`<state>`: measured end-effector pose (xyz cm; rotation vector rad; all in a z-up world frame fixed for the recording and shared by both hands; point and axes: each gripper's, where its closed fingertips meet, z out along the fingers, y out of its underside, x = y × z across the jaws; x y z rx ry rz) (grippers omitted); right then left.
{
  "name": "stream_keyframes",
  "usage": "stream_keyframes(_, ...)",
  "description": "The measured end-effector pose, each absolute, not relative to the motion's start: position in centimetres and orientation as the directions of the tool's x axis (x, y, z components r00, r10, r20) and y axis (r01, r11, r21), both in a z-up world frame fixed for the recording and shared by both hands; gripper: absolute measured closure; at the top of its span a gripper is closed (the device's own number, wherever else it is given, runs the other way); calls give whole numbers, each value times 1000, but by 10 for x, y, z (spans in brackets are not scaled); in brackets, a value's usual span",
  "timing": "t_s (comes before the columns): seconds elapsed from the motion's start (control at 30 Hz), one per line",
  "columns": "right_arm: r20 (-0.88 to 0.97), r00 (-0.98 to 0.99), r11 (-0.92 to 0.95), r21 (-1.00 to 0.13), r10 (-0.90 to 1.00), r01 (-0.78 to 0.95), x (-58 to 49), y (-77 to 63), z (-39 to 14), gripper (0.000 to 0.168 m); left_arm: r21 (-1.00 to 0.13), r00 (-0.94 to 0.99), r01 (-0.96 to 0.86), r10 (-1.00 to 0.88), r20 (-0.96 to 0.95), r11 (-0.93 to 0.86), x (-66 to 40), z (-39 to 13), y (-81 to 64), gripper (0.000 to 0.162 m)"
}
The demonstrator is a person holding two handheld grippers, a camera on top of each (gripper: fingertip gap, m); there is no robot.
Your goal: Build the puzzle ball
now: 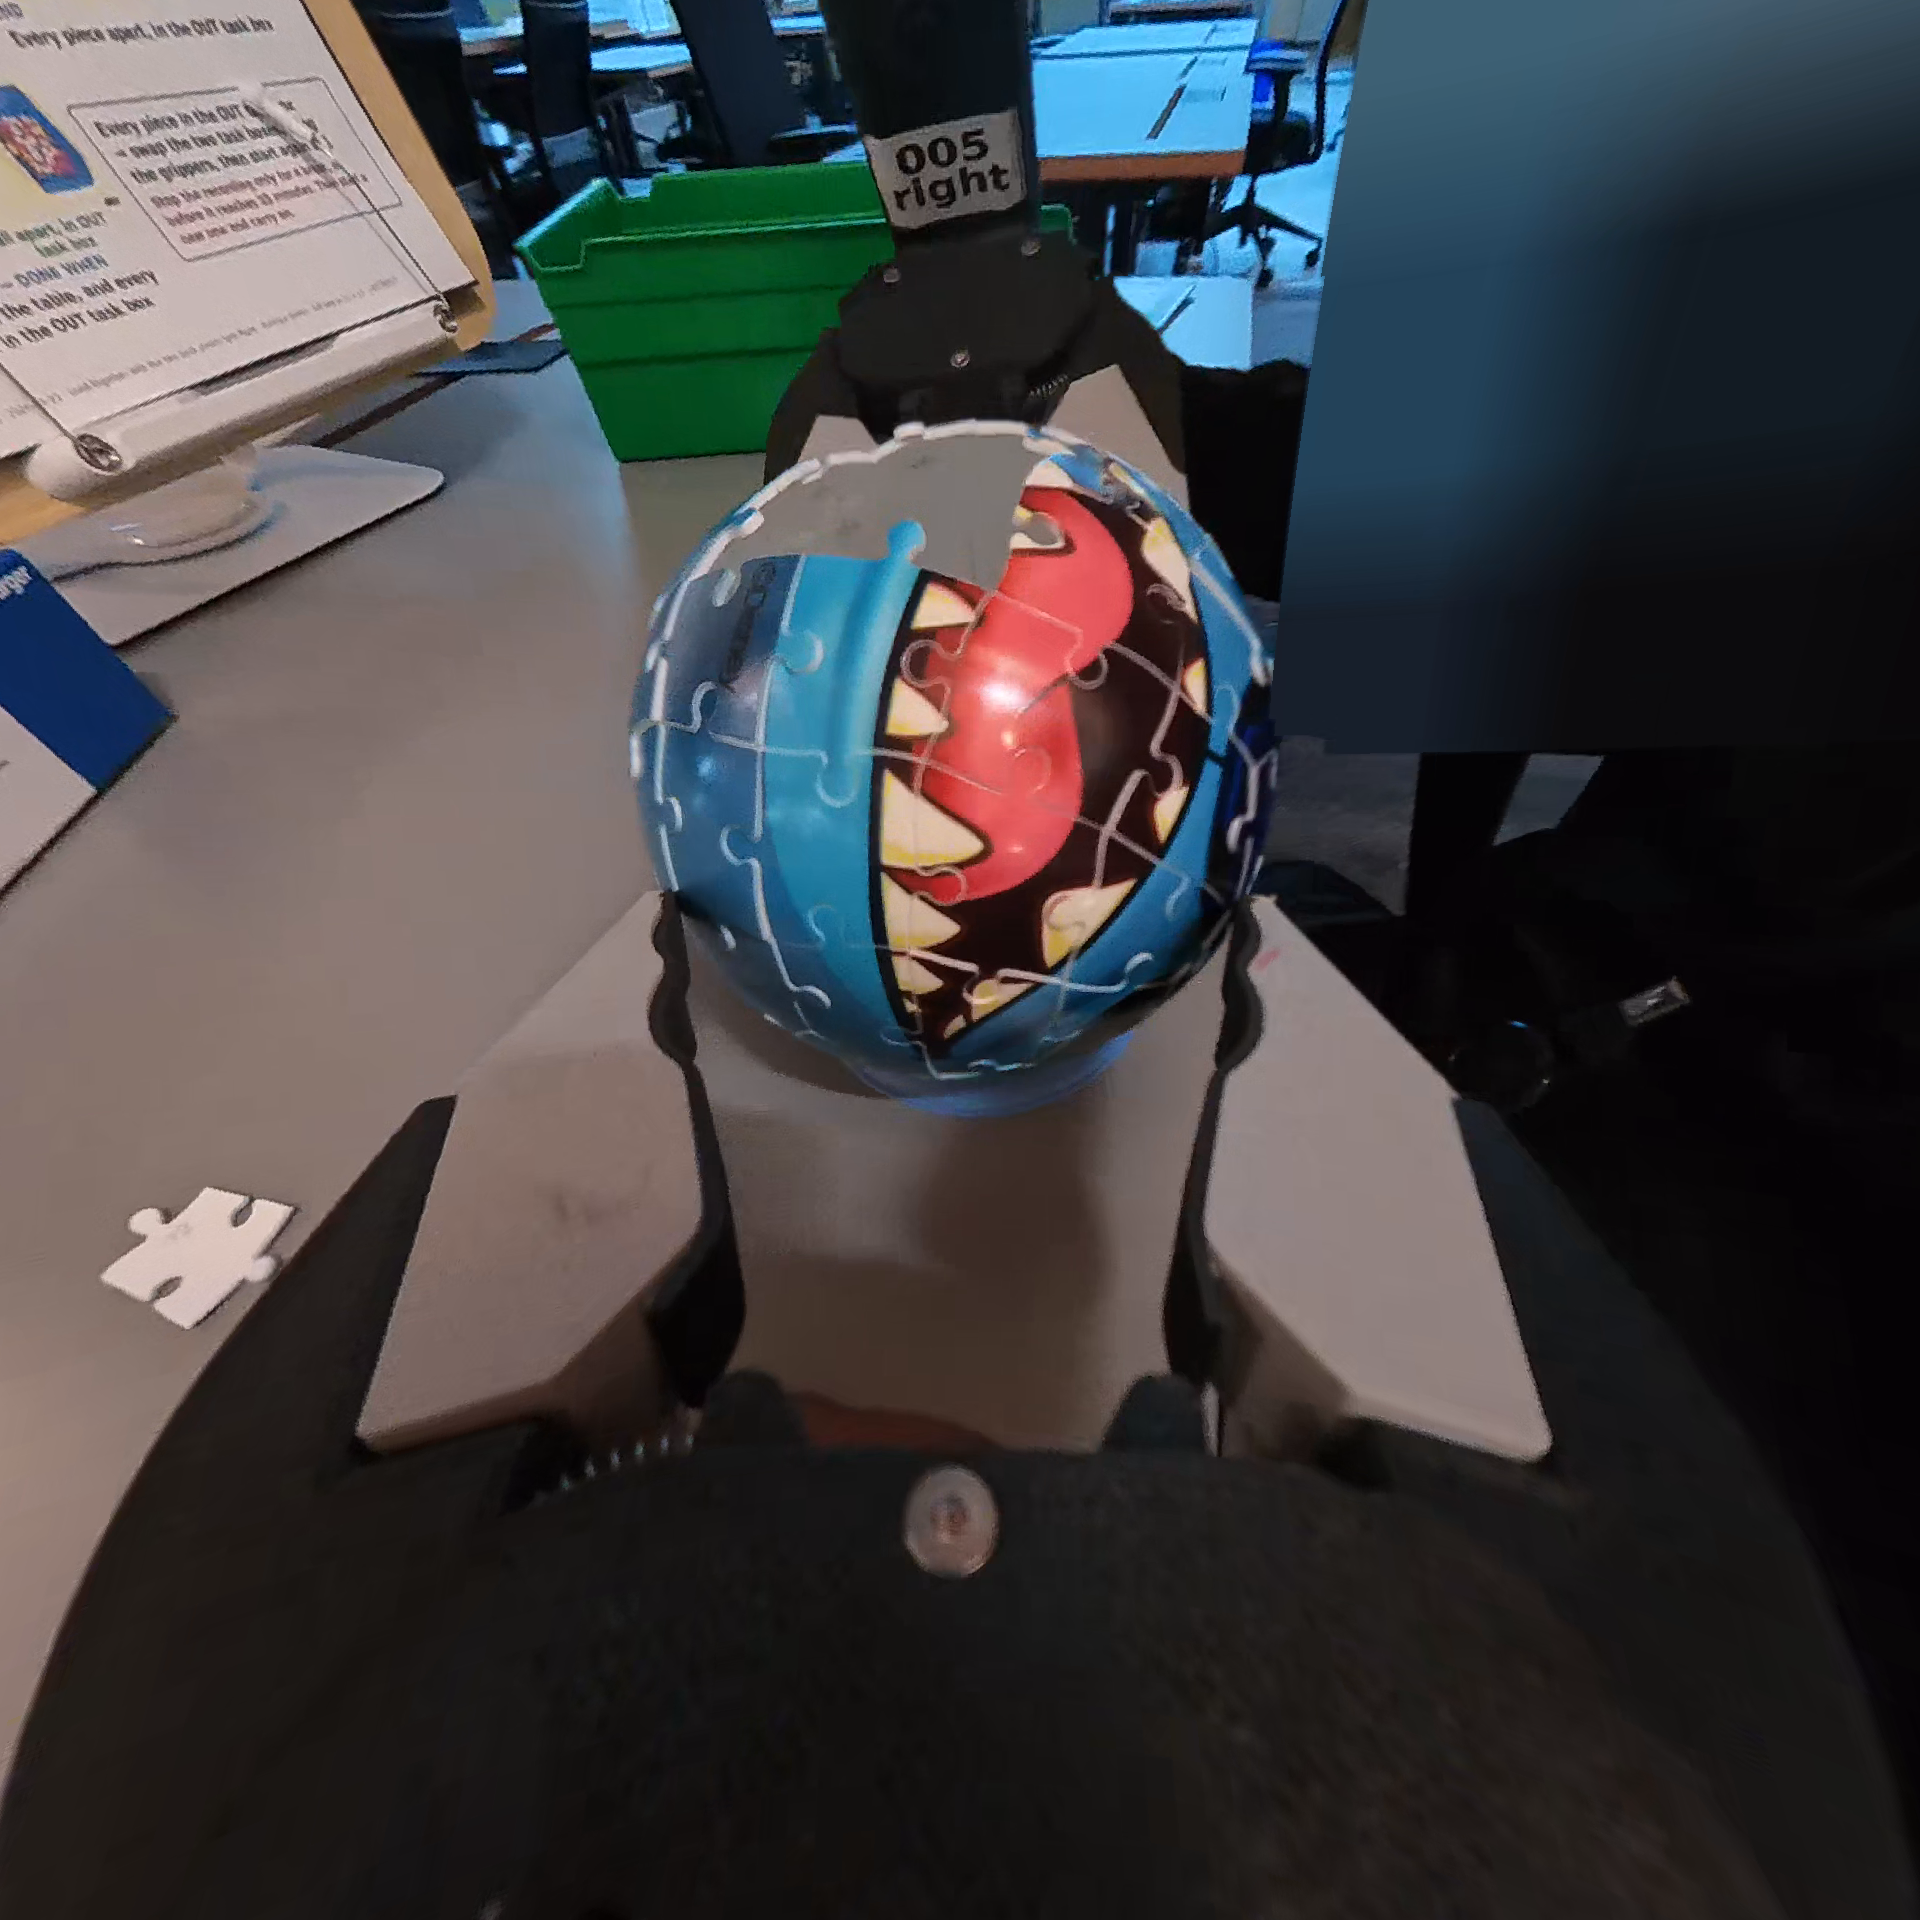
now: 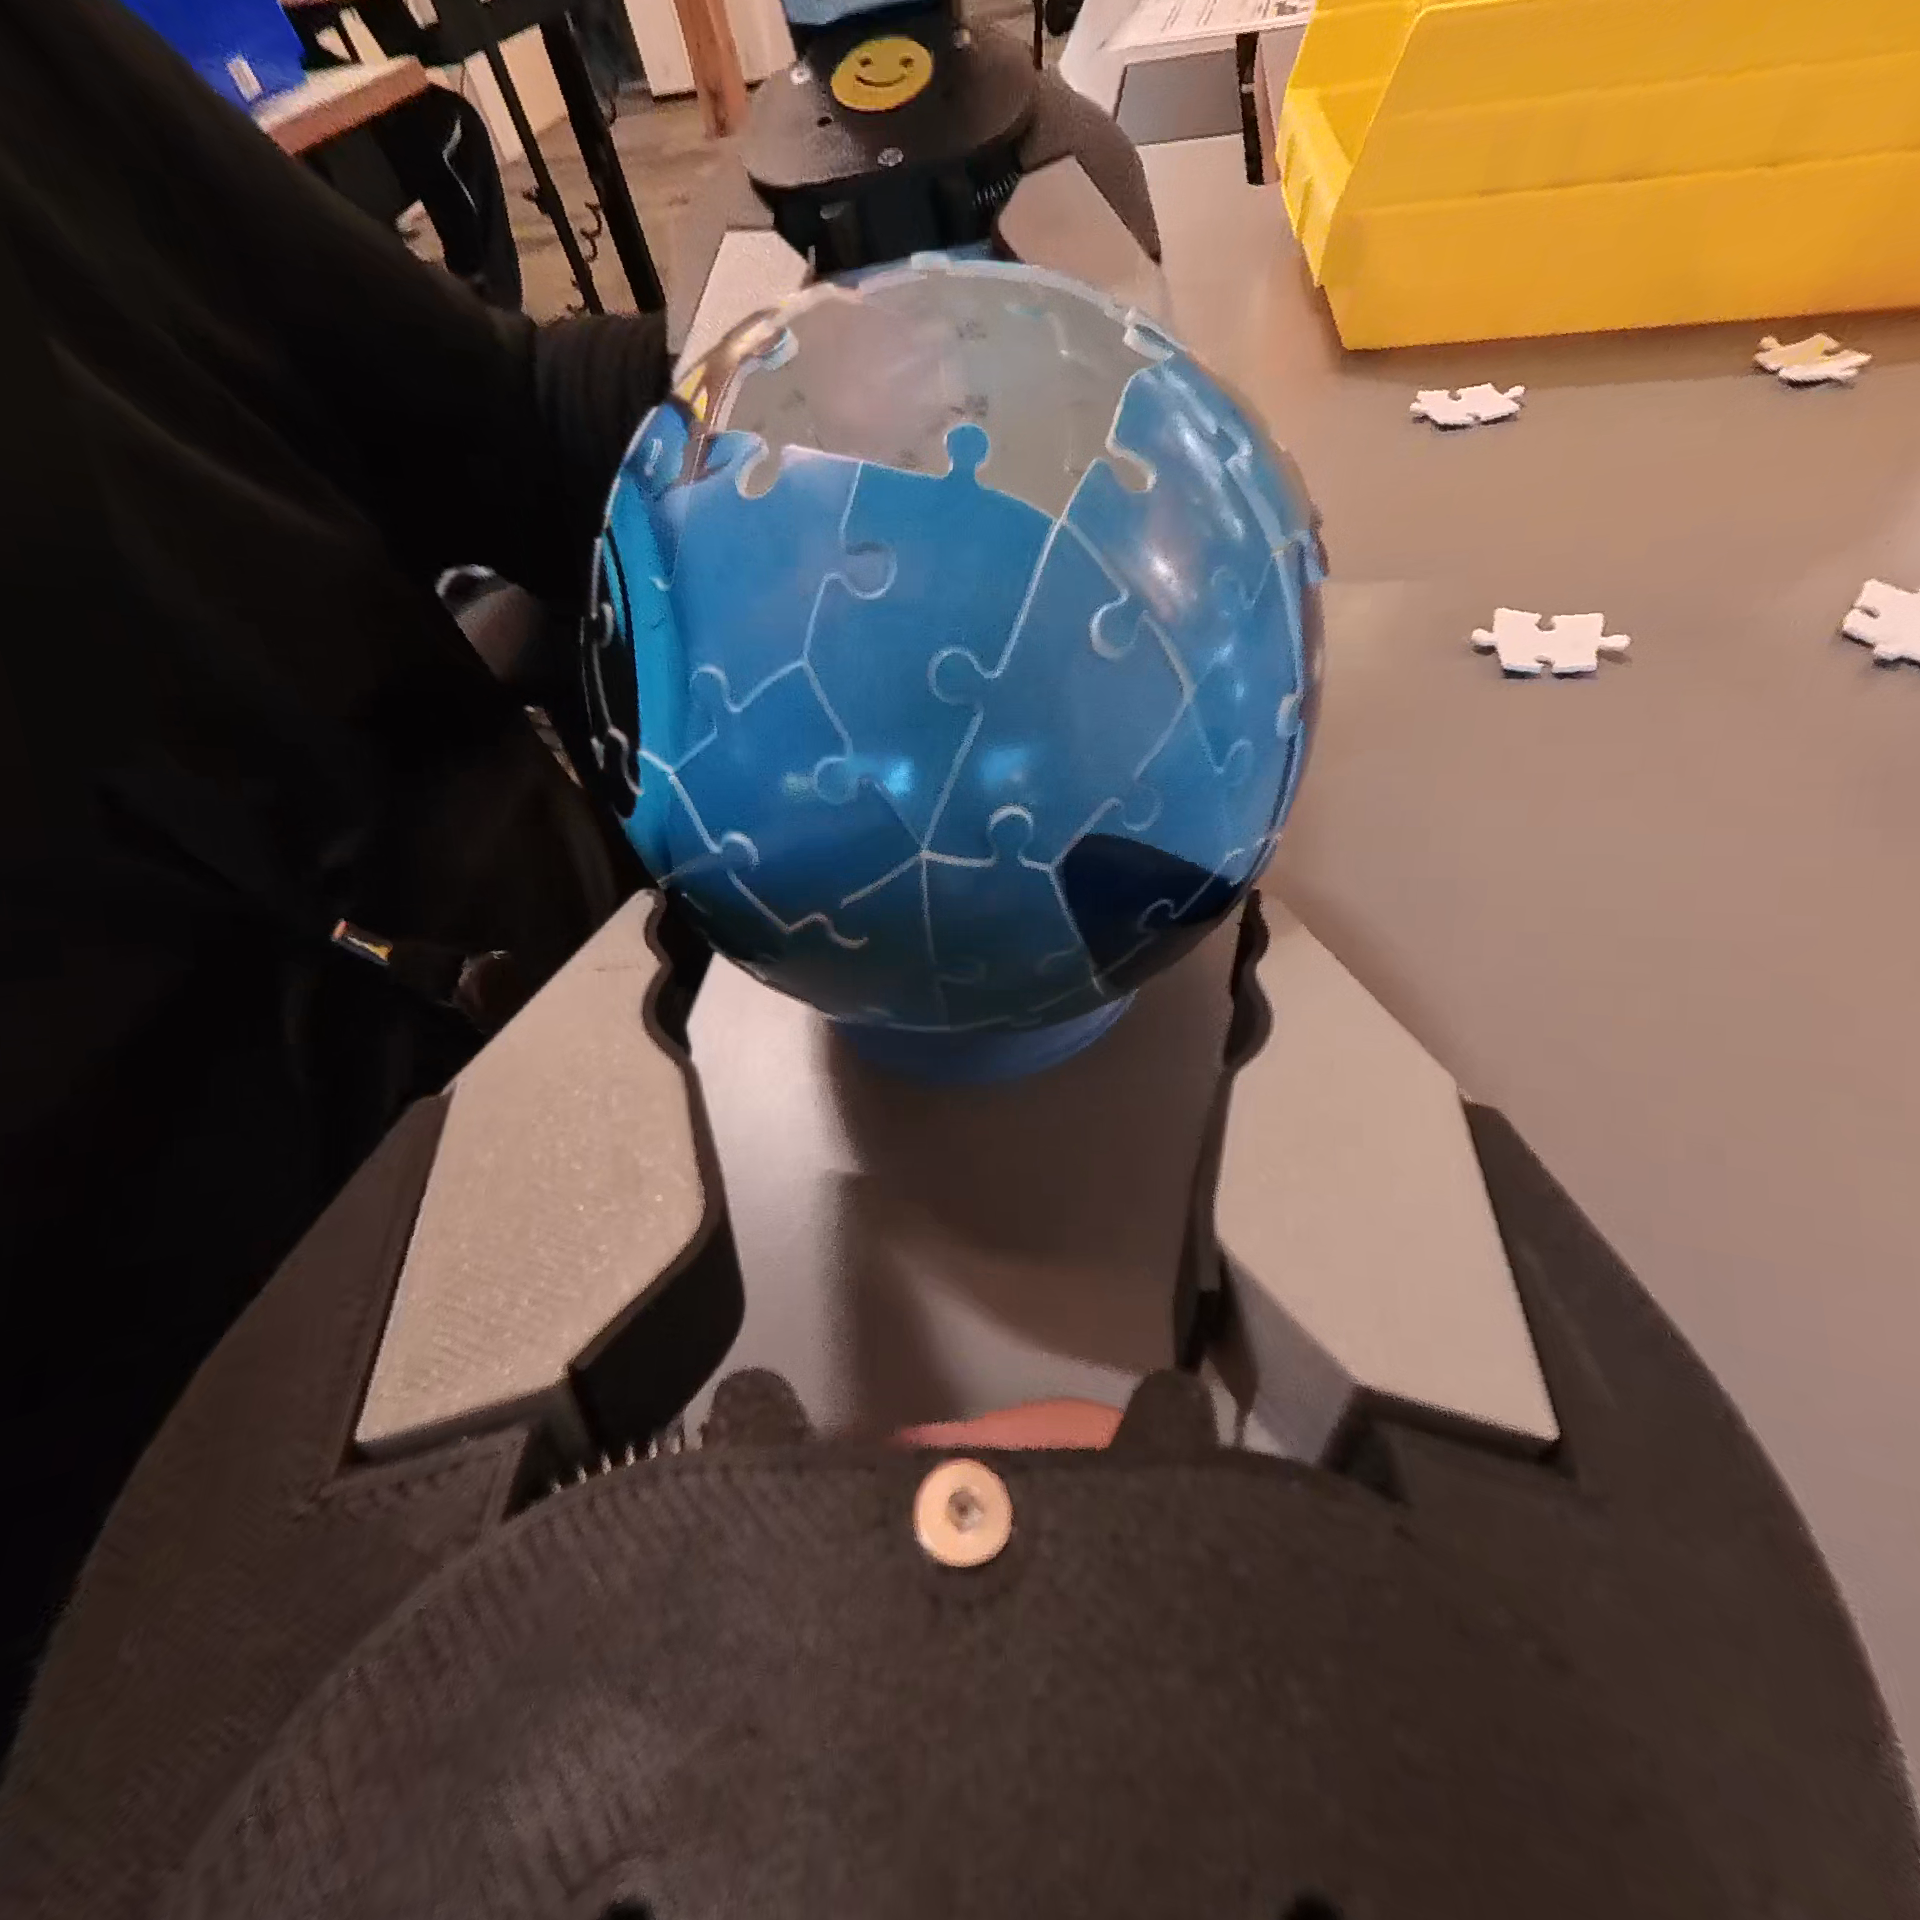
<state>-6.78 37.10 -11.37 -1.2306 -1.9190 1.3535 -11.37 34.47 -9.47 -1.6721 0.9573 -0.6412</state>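
Puzzle ball [image 1: 951, 769] sits on a blue ring base [image 1: 987, 1091] on the grey table [image 1: 364, 831], gap open at its top. Left gripper [image 1: 951, 935] fingers spread wide, tips at the ball's lower sides; actual contact cannot be told. Right gripper [image 2: 956, 935] likewise wide around the ball from the opposite side. 1 loose white piece [image 1: 197, 1255] lies beside the left gripper; 4 more pieces [image 2: 1548, 641] lie well apart, near a yellow bin [image 2: 1600, 166]. Green bin [image 1: 686, 301] behind.
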Motion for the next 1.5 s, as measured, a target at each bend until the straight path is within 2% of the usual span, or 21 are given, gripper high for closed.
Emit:
stream_keyframes(0.2,1,-454,192,-907,891,376,-67,379,-118,64,-943,565,-323,-815,-126,-78,-113,-93,346,61)
stream_keyframes(0.3,10,-448,199,-905,894,376,-67,381,-119,64,-956,543,-282,-835,-90,-81,-114,-86,338,60)
stream_keyframes(0.43,-7,-447,168,-922,895,350,-62,383,-112,65,-984,529,-168,-848,-42,-57,-143,-50,331,71)
stream_keyframes(0.5,-10,-438,159,-924,899,347,-59,388,-111,65,-983,603,-177,-795,-71,-46,-175,-38,349,84)
stream_keyframes(0.53,-7,-432,159,-924,902,348,-57,390,-110,66,-975,645,-212,-760,-84,-72,-191,-39,363,84)
stream_keyframes(0.67,4,-393,145,-933,919,329,-53,403,-103,68,-914,827,-333,-538,-165,-233,-252,-57,446,109)
stream_keyframes(0.73,-8,-376,120,-941,927,317,-53,408,-99,70,-850,826,-356,-557,-92,-388,-255,-88,477,98)
stream_keyframes(0.8,-16,-360,104,-944,933,313,-52,412,-97,73,-790,835,-390,-543,-86,-474,-261,-114,508,109)
stream_keyframes(0.87,-18,-349,99,-944,937,314,-51,415,-97,73,-755,841,-430,-525,-135,-495,-271,-128,534,113)
stream_keyframes(1.0,-9,-341,107,-941,940,320,-48,416,-99,74,-696,844,-431,-530,-84,-575,-276,-149,555,107)
stream_keyframes(1.1,-13,-337,101,-942,941,319,-47,418,-97,76,-667,837,-444,-543,-70,-598,-278,-159,559,114)
stream_keyframes(1.17,-23,-335,88,-946,942,312,-46,420,-95,77,-668,821,-447,-569,-42,-595,-272,-164,556,131)
stream_keyframes(1.33,-63,-310,44,-945,949,325,-42,430,-96,80,-710,800,-447,-598,-46,-544,-269,-164,552,131)
stream_keyframes(1.5,-87,-286,3,-954,954,301,-41,441,-88,82,-722,740,-532,-657,-144,-441,-264,-162,538,131)
